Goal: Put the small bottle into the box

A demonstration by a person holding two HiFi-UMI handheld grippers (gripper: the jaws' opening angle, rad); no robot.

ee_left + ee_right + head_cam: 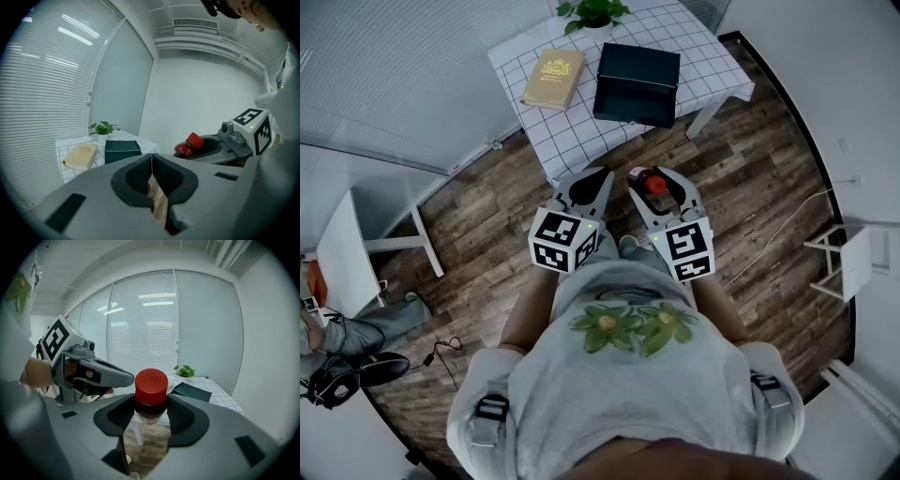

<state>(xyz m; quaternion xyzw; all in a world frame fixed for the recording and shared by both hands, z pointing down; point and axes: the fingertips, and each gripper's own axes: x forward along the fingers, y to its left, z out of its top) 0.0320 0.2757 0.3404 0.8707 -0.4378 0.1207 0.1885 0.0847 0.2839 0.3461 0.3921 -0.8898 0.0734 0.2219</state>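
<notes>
We've got both grippers held out in front of our chest, side by side, close together and tipped a bit downward, elbows tucked in. Left gripper [592,174] has its jaws pressed together with nothing between them. Right gripper [654,178] is spread wide, pads clamped on the sides of the bottle [151,389].

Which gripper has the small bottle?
The right gripper: its fingers are clamped on the red-capped small bottle. The left gripper has its fingers shut together with nothing between them.
</notes>
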